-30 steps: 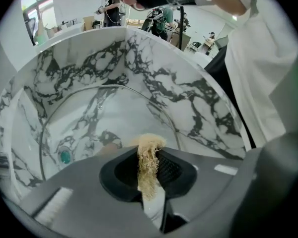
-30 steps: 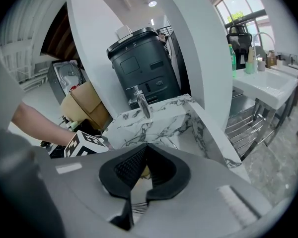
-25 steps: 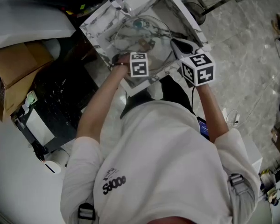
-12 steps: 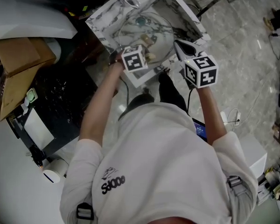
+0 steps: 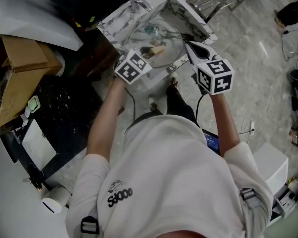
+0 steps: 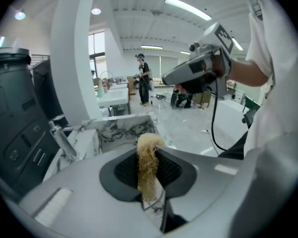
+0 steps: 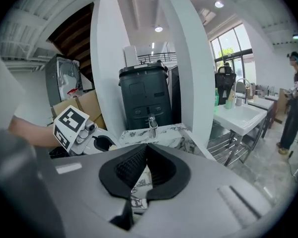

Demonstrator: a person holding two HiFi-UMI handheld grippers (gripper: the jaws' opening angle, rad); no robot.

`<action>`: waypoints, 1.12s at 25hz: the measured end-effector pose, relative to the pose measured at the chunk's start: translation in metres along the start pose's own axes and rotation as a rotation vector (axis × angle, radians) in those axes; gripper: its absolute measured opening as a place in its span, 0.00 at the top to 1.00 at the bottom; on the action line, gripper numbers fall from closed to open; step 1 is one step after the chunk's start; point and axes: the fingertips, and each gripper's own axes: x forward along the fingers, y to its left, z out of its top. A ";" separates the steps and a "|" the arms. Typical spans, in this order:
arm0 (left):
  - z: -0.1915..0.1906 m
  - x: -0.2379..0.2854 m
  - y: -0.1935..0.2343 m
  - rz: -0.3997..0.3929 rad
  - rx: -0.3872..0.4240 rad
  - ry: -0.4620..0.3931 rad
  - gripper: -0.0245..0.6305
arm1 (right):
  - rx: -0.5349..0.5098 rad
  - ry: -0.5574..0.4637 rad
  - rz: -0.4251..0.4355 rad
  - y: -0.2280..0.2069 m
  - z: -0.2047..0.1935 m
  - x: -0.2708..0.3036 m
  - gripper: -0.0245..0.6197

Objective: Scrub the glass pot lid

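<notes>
Your left gripper (image 6: 149,168), clamped on the scrubber (image 6: 149,143), now tips up off the lid (image 5: 161,33) while your right gripper (image 7: 145,150) stays pinched together, empty, so scrubbing looks paused.

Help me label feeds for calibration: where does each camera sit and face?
Head view: on the person's head, steeply down at the marble sink; shoulders, arms, left claw, right claw show.
Left gripper view: on the left claw, along jaws shut on the scrubber; right claw and hand show.
Right gripper view: on the right claw, along shut jaws toward the faucet; left claw shows.
Shared: both gripper views see the sink.
</notes>
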 end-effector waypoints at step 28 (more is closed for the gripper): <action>0.150 -0.267 0.002 0.581 0.127 -0.548 0.88 | -0.361 -0.374 -0.090 0.118 0.145 -0.112 0.96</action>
